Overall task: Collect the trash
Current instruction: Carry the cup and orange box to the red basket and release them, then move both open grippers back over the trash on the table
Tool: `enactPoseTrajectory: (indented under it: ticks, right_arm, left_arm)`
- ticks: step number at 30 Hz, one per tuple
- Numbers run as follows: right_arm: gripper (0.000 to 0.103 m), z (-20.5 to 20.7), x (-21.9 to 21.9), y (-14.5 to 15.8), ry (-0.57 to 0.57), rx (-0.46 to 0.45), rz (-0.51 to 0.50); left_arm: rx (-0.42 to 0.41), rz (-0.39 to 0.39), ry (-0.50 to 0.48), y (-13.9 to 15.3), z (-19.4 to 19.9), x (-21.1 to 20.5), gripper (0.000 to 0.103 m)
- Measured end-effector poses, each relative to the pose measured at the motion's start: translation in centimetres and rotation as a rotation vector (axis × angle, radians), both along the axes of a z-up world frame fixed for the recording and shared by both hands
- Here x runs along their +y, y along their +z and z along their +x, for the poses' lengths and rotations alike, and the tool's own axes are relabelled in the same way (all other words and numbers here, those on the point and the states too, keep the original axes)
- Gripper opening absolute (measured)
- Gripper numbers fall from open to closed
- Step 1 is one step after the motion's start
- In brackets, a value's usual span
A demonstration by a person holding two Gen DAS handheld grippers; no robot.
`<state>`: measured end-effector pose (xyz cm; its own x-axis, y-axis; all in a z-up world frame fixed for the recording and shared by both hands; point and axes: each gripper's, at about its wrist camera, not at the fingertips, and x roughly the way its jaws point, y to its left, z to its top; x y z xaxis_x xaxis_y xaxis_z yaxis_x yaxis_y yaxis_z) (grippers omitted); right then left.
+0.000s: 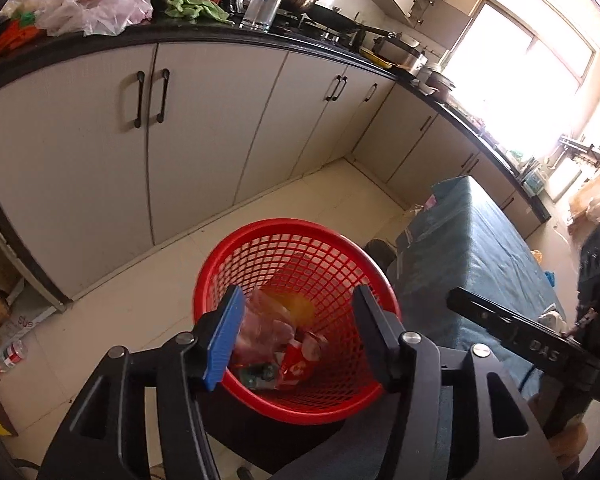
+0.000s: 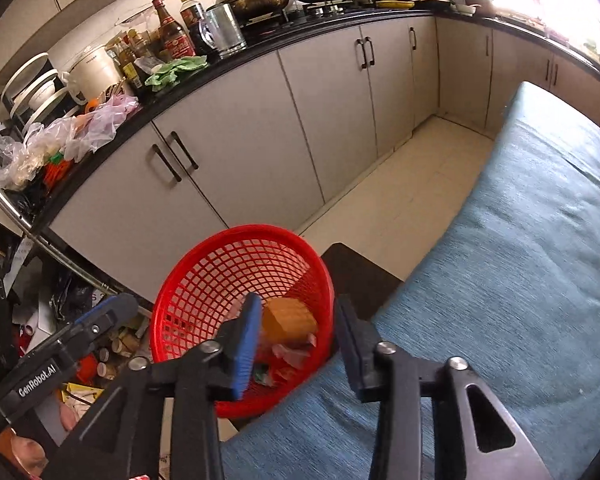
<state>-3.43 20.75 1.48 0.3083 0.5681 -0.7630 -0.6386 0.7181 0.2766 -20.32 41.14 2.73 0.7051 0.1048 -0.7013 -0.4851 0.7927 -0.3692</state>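
Note:
A red mesh basket [image 1: 292,248] [image 2: 220,276] stands beside the blue-clothed table. Crumpled pinkish wrap [image 1: 268,324], a red packet [image 1: 296,362] and other scraps lie inside it. My left gripper [image 1: 300,300] hangs over the basket's mouth, jaws open, with nothing pressed between the pads. My right gripper [image 2: 298,304] is also open above the basket. A blurred orange piece [image 2: 288,318] shows just right of its blue pad, inside the basket and not clamped. Each gripper shows at the edge of the other's view: the right one [image 1: 512,328], the left one [image 2: 100,320].
A table with a blue cloth [image 2: 520,260] fills the right. A dark stool [image 2: 356,272] is under the basket. White cabinets [image 1: 204,120] carry a black counter with plastic bags [image 1: 96,8], a green cloth [image 1: 192,6], a glass jug [image 1: 262,2] and pans. Clutter lies on the floor at left [image 2: 80,360].

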Motion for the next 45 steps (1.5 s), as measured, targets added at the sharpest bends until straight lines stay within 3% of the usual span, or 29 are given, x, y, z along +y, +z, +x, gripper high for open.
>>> enactPoseTrajectory:
  ticks: [6,22,45]
  right_arm:
    - [0.055,-1.0,-3.3,0.6,-0.044,-0.015,0.015]
    - [0.062,-3.6,-11.0,2.1,-0.134,-0.061,0.043]
    - [0.072,-4.1,-24.4,1.5,-0.341,-0.043,0.119]
  left_arm:
    - [0.037,0.102,0.026,0.9,-0.3,-1.6,0.063]
    - [0.061,0.323,0.017,3.7,-0.5,-7.5,0.07]
    - [0.068,0.457,-0.154,5.6,1.9,-17.9,0.075]
